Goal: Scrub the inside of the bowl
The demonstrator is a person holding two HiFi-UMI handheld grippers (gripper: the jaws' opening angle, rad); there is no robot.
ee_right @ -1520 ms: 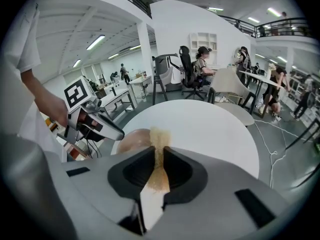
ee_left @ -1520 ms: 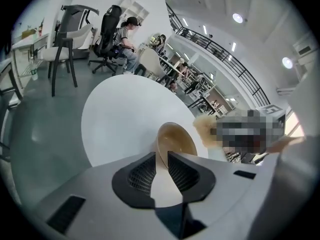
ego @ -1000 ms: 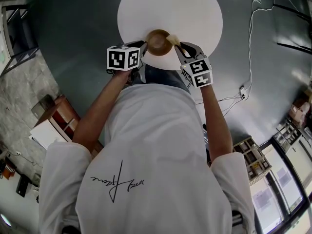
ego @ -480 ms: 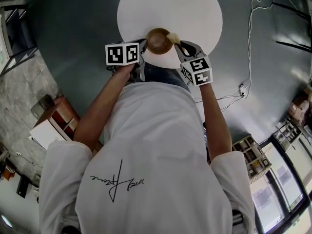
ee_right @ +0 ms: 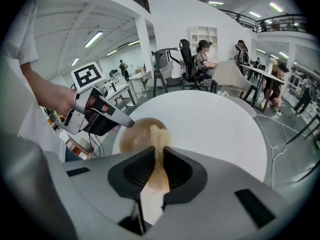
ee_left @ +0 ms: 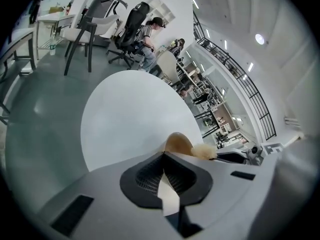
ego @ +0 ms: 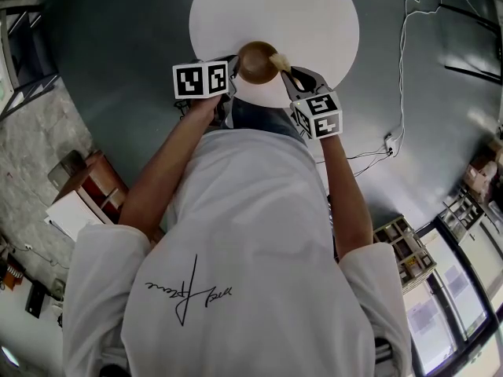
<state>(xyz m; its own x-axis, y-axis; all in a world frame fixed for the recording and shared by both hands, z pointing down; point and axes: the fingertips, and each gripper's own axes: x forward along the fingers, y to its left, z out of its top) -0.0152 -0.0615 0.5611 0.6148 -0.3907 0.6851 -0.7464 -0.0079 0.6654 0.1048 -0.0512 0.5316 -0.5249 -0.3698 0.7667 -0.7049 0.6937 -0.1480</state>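
Observation:
A brown bowl (ego: 255,63) sits near the close edge of the round white table (ego: 275,10). My left gripper (ego: 233,72) is at the bowl's left side. Its jaws have just been closing and now stand shut on the bowl's rim, which shows as a thin pale strip between the pads (ee_left: 150,176). Past them rises the bowl (ee_left: 177,143). My right gripper (ego: 287,74) is shut on a tan fibrous scrubber (ee_right: 159,156), whose frayed end (ego: 277,60) lies at the right rim of the bowl (ee_right: 135,136). The left gripper (ee_right: 125,124) touches that bowl's rim.
Grey floor surrounds the table. A white cable (ego: 405,45) runs across the floor at the right, and a wooden cabinet (ego: 94,183) stands at the left. Office chairs (ee_left: 127,29) and people are far behind the table.
The left gripper's marker cube has rolled and shifted slightly toward the bowl, and its jaws have closed on the rim. The bowl sits a little higher in the view. The right gripper has hardly moved.

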